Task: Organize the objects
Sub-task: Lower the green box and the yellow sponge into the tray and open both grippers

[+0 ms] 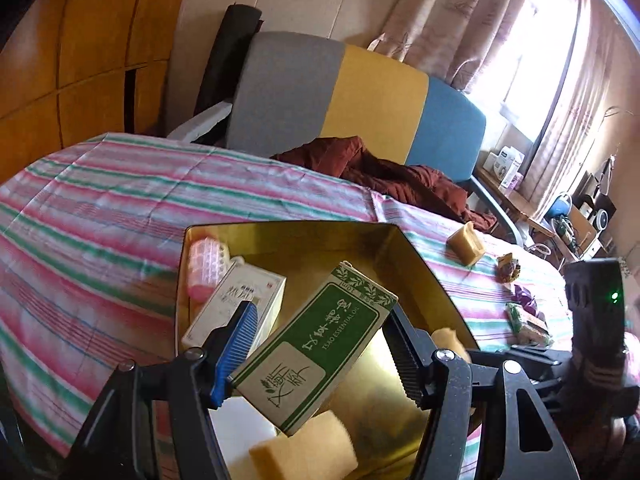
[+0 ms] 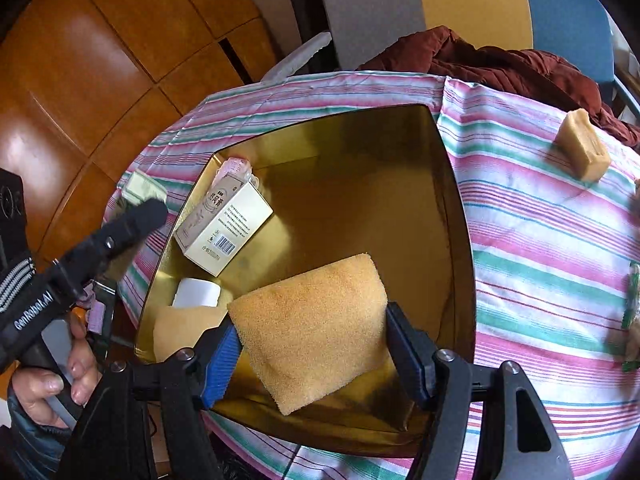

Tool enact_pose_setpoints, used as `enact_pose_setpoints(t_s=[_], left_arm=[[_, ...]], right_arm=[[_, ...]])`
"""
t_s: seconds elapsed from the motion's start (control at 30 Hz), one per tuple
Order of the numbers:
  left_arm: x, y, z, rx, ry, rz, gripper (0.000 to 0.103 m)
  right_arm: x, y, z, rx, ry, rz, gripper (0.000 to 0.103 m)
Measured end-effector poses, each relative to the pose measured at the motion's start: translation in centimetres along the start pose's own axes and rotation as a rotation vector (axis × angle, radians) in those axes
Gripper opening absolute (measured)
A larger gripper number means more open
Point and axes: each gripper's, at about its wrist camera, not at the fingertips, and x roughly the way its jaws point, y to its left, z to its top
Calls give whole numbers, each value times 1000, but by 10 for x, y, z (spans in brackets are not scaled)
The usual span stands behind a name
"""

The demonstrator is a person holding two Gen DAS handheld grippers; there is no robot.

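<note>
Over a table draped in a pink, green and white striped cloth [image 2: 540, 208], two hand-held grippers hang above a shallow gold metal tray [image 2: 452, 184]. The left gripper [image 1: 316, 344] is clamped on a green-and-cream cardboard box printed "essential oil" [image 1: 316, 356], its blue ribbed pad [image 1: 236, 344] pressed to one side and the black pad to the other, the box tilted above the tray. The right gripper [image 2: 310, 354] squeezes a large tan sponge block [image 2: 316, 328] between its two blue-edged pads, also over the tray.

Beyond the left gripper's fingers, inside the tray, lie a cream carton with a barcode [image 2: 226, 232] and, behind it in the far corner, a pink ridged plastic piece [image 1: 206, 264]. Below the right gripper's left pad sit a small white cylinder [image 2: 196, 292] and a second tan sponge [image 2: 180, 332], crowding the tray's near corner.

To the right of both grippers, outside the tray, a smaller tan sponge wedge [image 2: 584, 152] rests on the cloth, with several small wrapped items [image 1: 524, 320] scattered nearer the table edge. A rust-red quilted jacket [image 2: 500, 64] is heaped at the table's far side against a grey, yellow and blue chair back [image 1: 344, 96]. A person's hand [image 2: 56, 384] grips the left gripper's handle at the lower left of the right wrist view.
</note>
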Motion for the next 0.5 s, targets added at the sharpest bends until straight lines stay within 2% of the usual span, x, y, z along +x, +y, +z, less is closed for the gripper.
enact_pose_setpoints(t_s=[0.27,0.4,0.47,0.5], left_arm=[[13,5,-9,-2,40,23,65],[26,7,-16,7,82,36,66],[30,10,-21,1,105,23,72],[31,11,-23,1,114,19,80]], right_arm=[[3,0,13,6,-22,-51,70],[9,4,33,8,-50,-99,72],[9,6,44,16,-85,-88,76],[8,7,48,16,-99,-63,83]])
